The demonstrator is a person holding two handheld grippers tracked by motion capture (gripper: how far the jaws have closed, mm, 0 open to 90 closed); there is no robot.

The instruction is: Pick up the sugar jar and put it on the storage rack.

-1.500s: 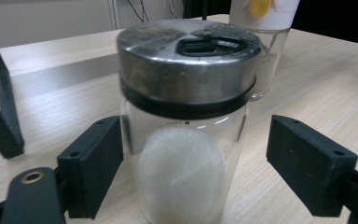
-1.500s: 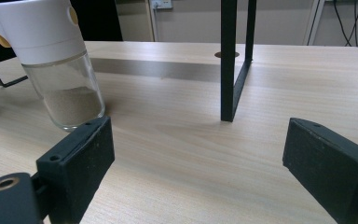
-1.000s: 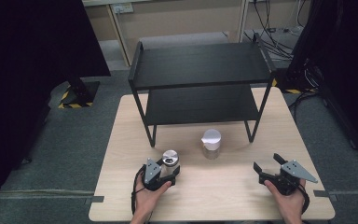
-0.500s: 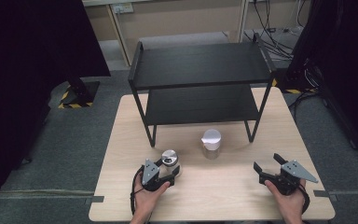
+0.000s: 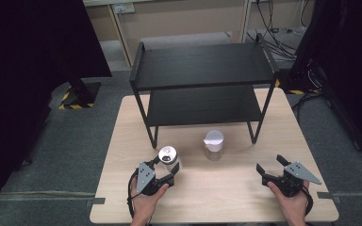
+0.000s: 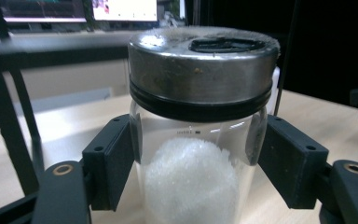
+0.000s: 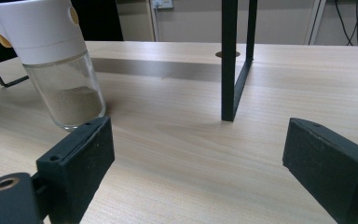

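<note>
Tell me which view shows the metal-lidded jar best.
The left gripper view: the metal-lidded jar sits close up between the left gripper's jaws, white granules visible. The high view shows it small, from above, at that gripper. The right gripper view shows a different, white-capped jar.

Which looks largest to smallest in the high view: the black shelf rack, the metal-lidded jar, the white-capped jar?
1. Black shelf rack, by far the largest.
2 and 3. Metal-lidded jar and white-capped jar look alike in size; the left gripper covers part of the metal-lidded jar, so I won't rank them.
</note>
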